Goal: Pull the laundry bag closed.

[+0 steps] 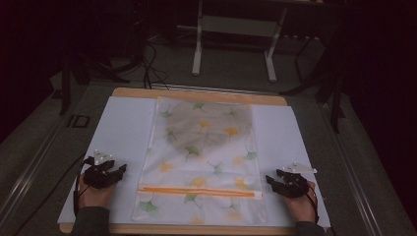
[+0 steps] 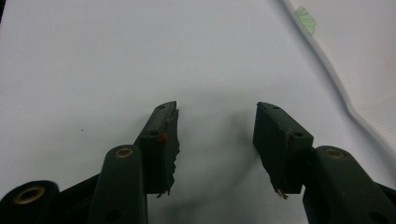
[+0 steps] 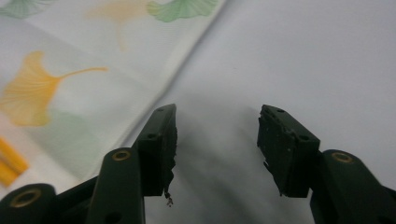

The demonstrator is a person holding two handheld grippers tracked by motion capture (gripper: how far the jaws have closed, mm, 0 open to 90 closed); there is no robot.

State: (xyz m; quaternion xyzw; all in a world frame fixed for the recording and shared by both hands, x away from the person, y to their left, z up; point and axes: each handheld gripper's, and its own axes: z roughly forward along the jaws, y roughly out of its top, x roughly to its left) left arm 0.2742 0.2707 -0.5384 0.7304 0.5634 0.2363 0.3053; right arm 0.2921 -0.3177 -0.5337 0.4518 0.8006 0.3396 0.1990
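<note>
thing: translucent white zip pouch printed with green and yellow ginkgo leaves, flat mid-sheet | left gripper wide, empty, left of pouch | right gripper wide, empty, right of pouch | likely approach: pinch edges low, near orange zipper strip

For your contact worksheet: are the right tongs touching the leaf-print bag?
Apart. The right gripper view shows the right tongs open over bare white sheet, beside the bag.
</note>
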